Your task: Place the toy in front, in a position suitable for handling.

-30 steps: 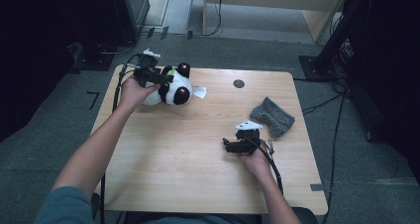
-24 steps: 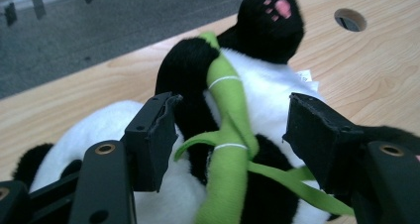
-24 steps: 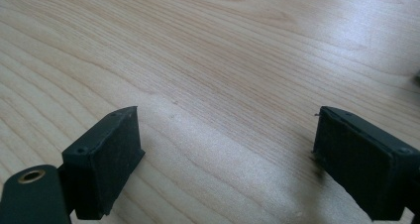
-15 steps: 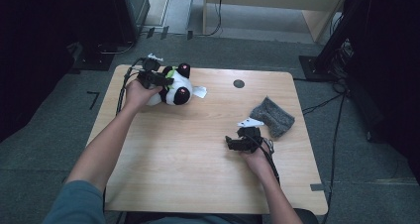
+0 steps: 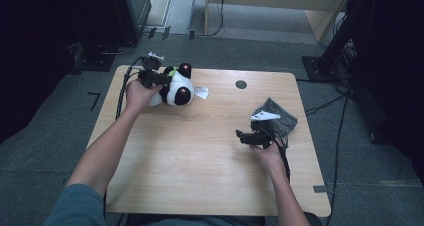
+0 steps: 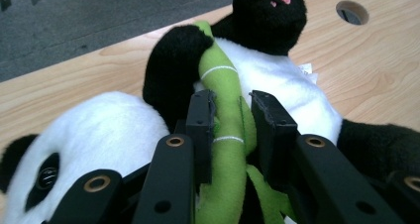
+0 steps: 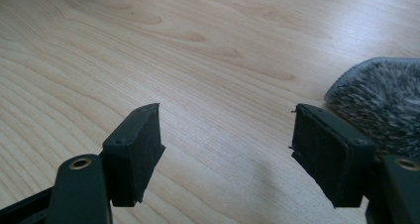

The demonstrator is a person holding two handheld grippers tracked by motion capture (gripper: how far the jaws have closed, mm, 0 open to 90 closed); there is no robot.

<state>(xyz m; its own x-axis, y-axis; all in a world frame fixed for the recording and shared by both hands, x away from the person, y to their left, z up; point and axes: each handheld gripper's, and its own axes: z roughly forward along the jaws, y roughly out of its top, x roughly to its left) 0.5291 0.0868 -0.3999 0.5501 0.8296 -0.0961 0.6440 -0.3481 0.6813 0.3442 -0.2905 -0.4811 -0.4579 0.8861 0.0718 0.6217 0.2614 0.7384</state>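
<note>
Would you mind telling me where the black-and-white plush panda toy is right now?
In the high view the black-and-white plush panda toy lies near the wooden table's far left corner, with the left gripper shut on its green plush bamboo stalk.

High view overhead facing forward-down, gripper views close, sharing table (image 5: 200, 151)

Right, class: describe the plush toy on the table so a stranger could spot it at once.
Start at the wooden table and go to its far left corner. There lies a black-and-white panda, with the left gripper shut on its green bamboo stalk. The only other soft thing, a grey cloth, lies flat at the right.
</note>
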